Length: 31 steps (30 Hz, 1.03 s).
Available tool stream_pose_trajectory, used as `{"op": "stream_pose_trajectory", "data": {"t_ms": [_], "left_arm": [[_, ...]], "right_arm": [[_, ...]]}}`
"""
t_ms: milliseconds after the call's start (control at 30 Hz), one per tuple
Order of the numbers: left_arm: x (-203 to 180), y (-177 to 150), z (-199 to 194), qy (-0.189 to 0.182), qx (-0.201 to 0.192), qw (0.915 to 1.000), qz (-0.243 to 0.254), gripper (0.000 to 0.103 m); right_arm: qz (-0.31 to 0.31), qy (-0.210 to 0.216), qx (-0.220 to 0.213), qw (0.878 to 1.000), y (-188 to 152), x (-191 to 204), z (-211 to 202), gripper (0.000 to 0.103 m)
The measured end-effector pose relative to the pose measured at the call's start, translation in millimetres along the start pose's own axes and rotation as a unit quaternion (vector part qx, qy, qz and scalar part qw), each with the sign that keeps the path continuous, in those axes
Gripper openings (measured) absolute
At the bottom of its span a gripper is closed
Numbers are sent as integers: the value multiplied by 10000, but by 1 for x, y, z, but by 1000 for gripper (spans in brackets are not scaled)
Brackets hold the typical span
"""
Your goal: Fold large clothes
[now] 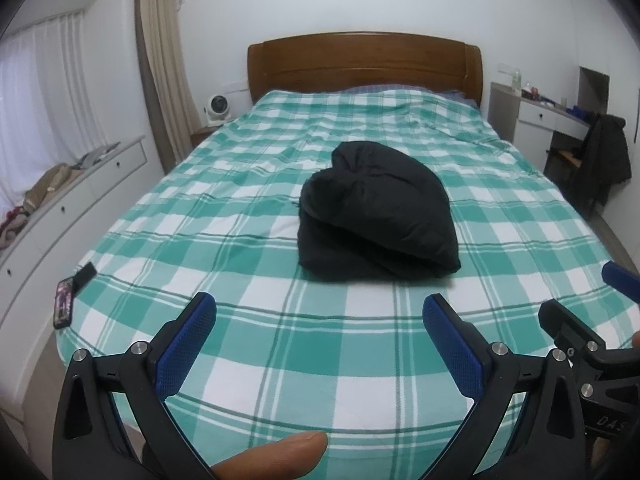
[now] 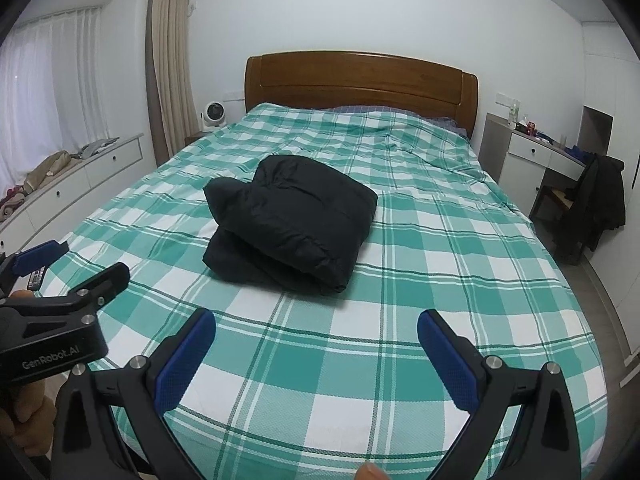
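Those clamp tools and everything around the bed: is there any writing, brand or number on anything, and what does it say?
"GenRobot.AI": white letters on the black body of the left gripper, seen from the right wrist camera.
"DAS": partial letters on the right gripper; the rest is cut off.
Phone at the bed's edge: a picture shows, too blurred to read.
Dresser items: too small to read.

Black padded jacket (image 1: 376, 216), one item. Material dark, puffy, faintly glossy, with soft creases across the upper surface. State: folded into a compact, thick bundle of stacked layers; the top layer bulges and overhangs the flatter layer beneath. A rounded lump projects at the far left corner of the bundle in the right wrist view (image 2: 292, 216). Pose: lying flat, slightly skewed to the bed's edges. Location: on the green-and-white checked bed cover (image 1: 360, 360), roughly mid-bed, nearer the foot than the headboard. Nothing touches it.
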<state>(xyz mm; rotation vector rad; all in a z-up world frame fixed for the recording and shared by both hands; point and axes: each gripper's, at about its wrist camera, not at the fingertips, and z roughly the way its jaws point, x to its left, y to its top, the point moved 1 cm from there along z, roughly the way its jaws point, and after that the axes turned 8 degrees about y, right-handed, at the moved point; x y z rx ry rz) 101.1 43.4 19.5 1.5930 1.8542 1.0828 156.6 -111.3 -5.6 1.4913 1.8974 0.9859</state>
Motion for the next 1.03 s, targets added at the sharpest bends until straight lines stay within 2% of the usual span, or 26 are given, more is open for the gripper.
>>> {"op": "stream_pose_trajectory", "data": {"t_ms": [433,700,833,1033], "left_arm": [[-3,-2,6,-104,148,9998,33,103],[-9,-4,10,-100,199,9997,127,103],[-10,-5,5,-257,108,9995,112,103],[-13,-4,1,-152,-92,9997,151,103]], "right_arm": [[-120,-316,24,9994,-4,5,-2,103],[-96,-308,103,9994,-7,-1,-2,103],[-41,-287,112,9995,-9,-3,-3,103],[-1,-290,122,9995,-8,-4,-3,103]]}}
